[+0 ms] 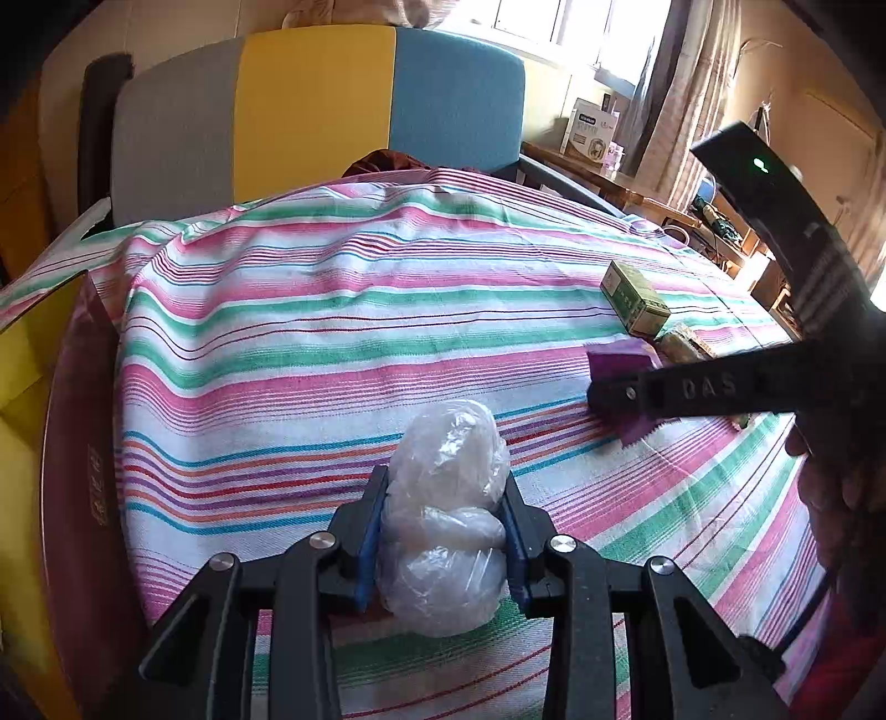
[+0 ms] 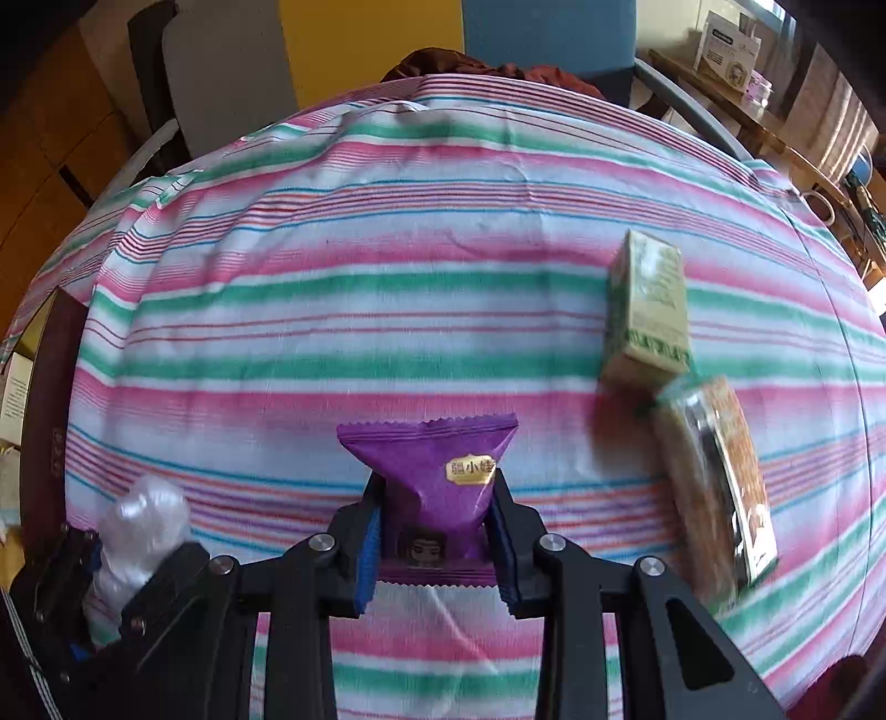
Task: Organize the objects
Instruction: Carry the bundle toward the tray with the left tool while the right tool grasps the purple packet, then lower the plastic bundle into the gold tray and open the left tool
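Purple packet [image 2: 437,487] pinched in right jaws; clear bag [image 1: 446,520] in left.

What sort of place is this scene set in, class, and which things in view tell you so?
Probably a lived-in room at home: a table under a pink, green and white striped cloth, a grey, yellow and blue padded chair behind it, and a curtained window above a cluttered wooden side table.

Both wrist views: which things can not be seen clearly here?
- Clear plastic bundle: contents unreadable in either view; crinkled wrap hides them.
- Purple snack packet: left wrist view, right claw covers most.
- Oat bar packet: right wrist view, blurred.
- Green box: print too blurred.
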`<move>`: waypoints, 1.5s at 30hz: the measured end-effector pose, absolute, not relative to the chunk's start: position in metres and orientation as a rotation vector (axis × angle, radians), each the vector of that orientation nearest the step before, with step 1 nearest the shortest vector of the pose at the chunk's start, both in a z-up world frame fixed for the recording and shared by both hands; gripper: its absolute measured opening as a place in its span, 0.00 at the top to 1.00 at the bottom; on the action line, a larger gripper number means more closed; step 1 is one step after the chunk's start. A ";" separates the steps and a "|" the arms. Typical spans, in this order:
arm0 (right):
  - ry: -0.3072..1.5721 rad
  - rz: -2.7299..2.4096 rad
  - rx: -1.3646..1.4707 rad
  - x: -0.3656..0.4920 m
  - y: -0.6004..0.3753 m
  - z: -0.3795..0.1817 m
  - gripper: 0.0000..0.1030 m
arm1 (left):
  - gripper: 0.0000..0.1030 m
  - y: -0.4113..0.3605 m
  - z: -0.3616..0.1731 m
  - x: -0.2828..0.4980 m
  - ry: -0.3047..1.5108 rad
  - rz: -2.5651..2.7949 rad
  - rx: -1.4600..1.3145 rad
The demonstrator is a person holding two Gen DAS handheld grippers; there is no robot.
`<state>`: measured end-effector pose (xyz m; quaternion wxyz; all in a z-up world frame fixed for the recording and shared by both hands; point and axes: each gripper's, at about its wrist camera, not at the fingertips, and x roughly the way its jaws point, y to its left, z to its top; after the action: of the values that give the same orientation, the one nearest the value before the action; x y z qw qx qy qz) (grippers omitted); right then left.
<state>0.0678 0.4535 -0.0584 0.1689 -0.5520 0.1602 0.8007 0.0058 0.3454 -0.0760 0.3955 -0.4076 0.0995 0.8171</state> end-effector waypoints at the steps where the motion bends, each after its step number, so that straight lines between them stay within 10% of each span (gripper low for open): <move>1: 0.459 2.273 -1.563 0.074 0.450 -0.059 0.68 | 0.65 0.345 -0.074 0.007 0.260 2.075 -1.032; 22: 0.469 2.310 -1.531 0.091 0.446 -0.061 0.67 | 0.65 0.262 0.004 0.047 0.200 2.131 -0.961; 45: 0.389 2.304 -1.547 0.079 0.435 -0.064 0.67 | 0.64 0.153 -0.042 -0.192 0.029 2.324 -1.494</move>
<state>0.0785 0.4354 -0.0636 0.1687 -0.5442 0.1370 0.8103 -0.1921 0.1534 -0.0422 0.1882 -0.5309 0.0102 0.8262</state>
